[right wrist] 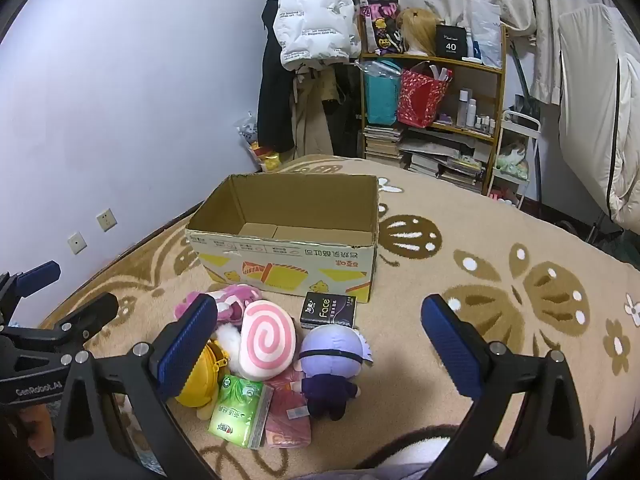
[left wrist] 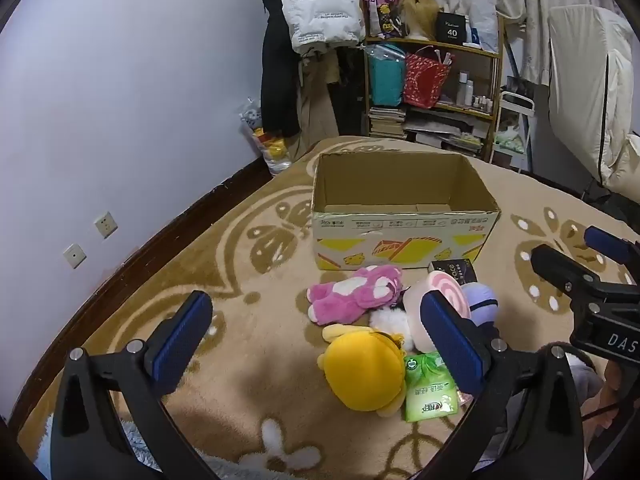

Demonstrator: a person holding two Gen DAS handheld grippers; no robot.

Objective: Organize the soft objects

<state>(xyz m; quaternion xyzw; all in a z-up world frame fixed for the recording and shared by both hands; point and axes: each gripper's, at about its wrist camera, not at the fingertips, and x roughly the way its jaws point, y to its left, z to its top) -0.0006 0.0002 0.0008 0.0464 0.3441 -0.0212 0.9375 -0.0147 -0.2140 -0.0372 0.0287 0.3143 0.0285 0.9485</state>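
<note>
An open cardboard box (left wrist: 404,240) (right wrist: 288,268) stands on the patterned blanket, nothing visible inside. In front of it lies a pile: a pink plush (left wrist: 356,294) (right wrist: 234,302), a pink-swirl pillow (left wrist: 438,300) (right wrist: 266,338), a yellow plush (left wrist: 362,372) (right wrist: 200,380), a purple-haired doll (left wrist: 482,302) (right wrist: 332,364), a small white plush (left wrist: 390,322), a green tissue pack (left wrist: 430,394) (right wrist: 238,410), a pink tissue pack (right wrist: 290,412) and a black tissue pack (left wrist: 454,272) (right wrist: 329,312). My left gripper (left wrist: 316,344) is open above the pile's left. My right gripper (right wrist: 320,344) is open above the pile.
A wall with sockets (left wrist: 90,240) runs along the left. A shelf (left wrist: 432,92) with books, bags and bottles stands behind the bed, coats (left wrist: 316,4) hanging beside it. The right gripper also shows in the left wrist view (left wrist: 600,280). The blanket (right wrist: 520,260) extends to the right.
</note>
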